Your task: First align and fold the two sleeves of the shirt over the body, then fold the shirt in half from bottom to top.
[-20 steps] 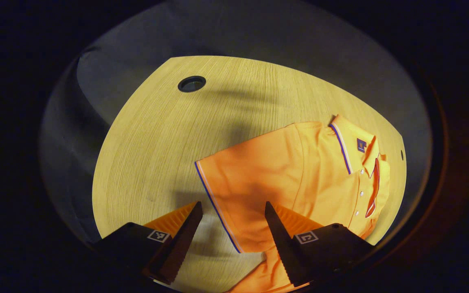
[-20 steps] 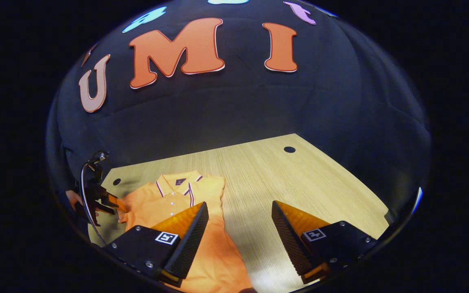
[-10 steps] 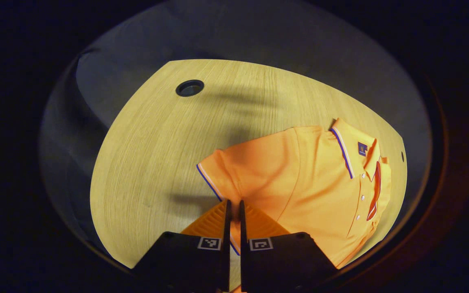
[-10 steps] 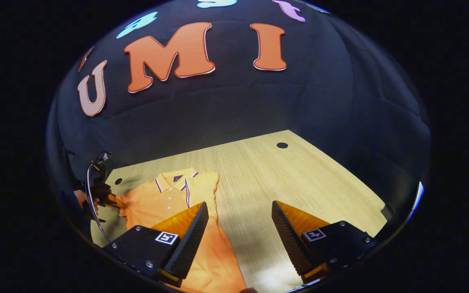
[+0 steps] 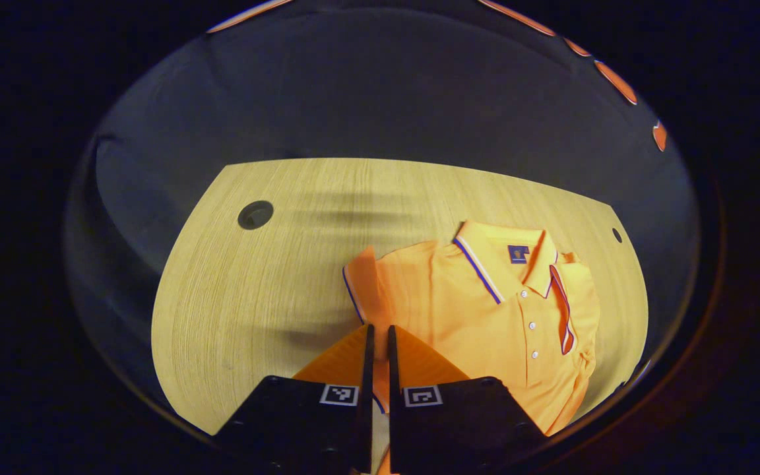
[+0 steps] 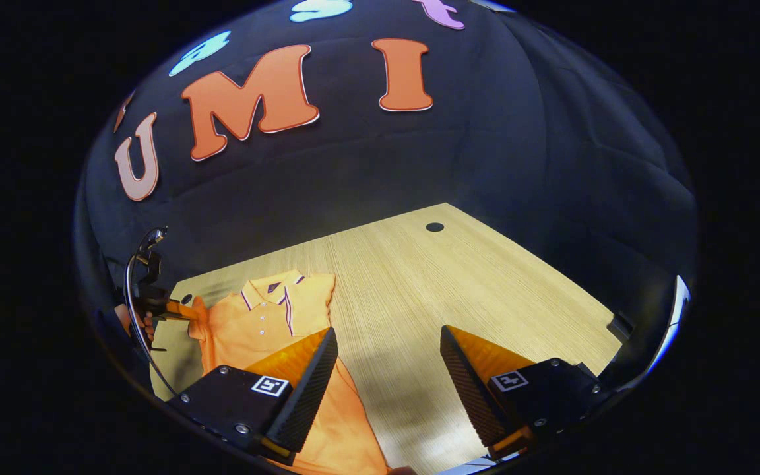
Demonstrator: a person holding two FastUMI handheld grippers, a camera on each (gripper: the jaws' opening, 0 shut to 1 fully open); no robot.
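One orange polo shirt lies collar-up on the pale wood tabletop, which has two round holes in the left gripper view. The left tool has its two fingers pinched together on the blue-trimmed cuff of one sleeve, which is raised off the wood. The right tool hangs with its jaws wide apart, gripping nothing, above the shirt's lower body and bare tabletop.

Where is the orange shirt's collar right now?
In the left gripper view the collar lies at the far end of the orange shirt, right of centre on the wooden table, beyond the sleeve pinched by the left gripper.
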